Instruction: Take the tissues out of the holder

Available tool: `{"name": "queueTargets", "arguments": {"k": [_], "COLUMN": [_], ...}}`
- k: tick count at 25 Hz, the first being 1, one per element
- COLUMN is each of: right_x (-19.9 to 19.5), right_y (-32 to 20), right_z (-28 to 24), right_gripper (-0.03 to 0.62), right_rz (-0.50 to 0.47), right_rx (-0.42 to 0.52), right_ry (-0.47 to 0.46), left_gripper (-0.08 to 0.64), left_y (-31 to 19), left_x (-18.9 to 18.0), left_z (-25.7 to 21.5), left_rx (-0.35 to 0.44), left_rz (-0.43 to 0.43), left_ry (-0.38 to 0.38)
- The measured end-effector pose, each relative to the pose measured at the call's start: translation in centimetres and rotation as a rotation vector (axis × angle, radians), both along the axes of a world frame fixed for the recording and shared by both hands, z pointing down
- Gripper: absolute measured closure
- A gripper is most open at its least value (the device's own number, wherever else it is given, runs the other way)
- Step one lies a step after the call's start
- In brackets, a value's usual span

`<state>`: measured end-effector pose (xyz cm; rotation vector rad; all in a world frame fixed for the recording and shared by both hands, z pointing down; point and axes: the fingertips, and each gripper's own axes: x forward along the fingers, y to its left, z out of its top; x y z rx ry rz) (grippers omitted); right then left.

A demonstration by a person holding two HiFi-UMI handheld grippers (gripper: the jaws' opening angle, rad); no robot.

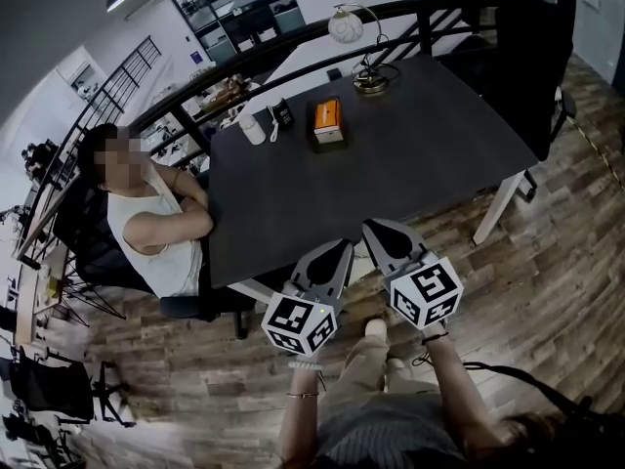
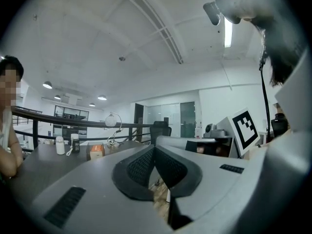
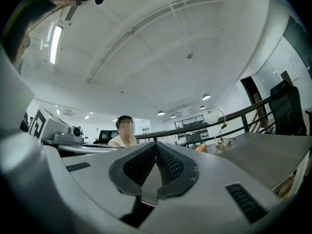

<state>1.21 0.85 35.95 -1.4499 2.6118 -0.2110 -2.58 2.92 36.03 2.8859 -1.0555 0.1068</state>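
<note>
The tissue holder (image 1: pixel 328 122), a dark box with an orange tissue pack in it, stands on the far part of the dark table (image 1: pixel 410 174). It shows small in the left gripper view as the holder (image 2: pixel 97 151), and as an orange speck (image 3: pixel 201 149) in the right gripper view. My left gripper (image 1: pixel 344 246) and right gripper (image 1: pixel 372 227) hang side by side off the table's near edge, well short of the holder. Both are shut with nothing between the jaws, the left gripper (image 2: pixel 154 150) and the right gripper (image 3: pixel 156 146) showing their pads pressed together.
A white bottle (image 1: pixel 252 128) and a small dark object (image 1: pixel 283 113) stand left of the holder. A globe desk lamp (image 1: pixel 356 47) stands behind it. A person (image 1: pixel 156 223) sits at the table's left side, and a black chair (image 1: pixel 532 57) stands at the far right end. A railing runs behind the table.
</note>
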Motion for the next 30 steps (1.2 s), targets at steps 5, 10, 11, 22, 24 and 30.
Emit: {"name": "queueTargets", "arguments": {"k": [5,10,11,22,24,30], "right_x": [0.6,1.7,1.7,2.4,2.1,1.1], "right_y": [-1.2,-3.4,-4.0,-10.8,-12.4,-16.7], "right_z": [0.5,0.8,0.9,-0.1,-0.3,-0.3], "right_gripper": [0.578,0.578,0.578,0.578,0.578,0.578], "right_rz": [0.003,0.022,0.020,0.016,0.011,-0.017], "right_rx": [-0.010,-0.012,-0.012,-0.027,-0.030,-0.045], "right_ry": [-0.008,0.002,0.008,0.027,0.036,0.066], "left_gripper": [0.552,0.552,0.552,0.552,0.552,0.552], "left_y": [-1.4,-3.9,-4.5,-11.4,-13.0,-17.3], "left_x": [0.8,2.0,2.2,3.1,2.9,1.9], "left_z": [0.4,0.7,0.7,-0.6,-0.8,-1.4], "left_rx": [-0.007,-0.004,-0.003,0.013,0.015,0.020], "left_rz": [0.015,0.043,0.047,0.073,0.076,0.053], "left_ry": [0.004,0.024,0.030,0.068,0.074,0.101]}}
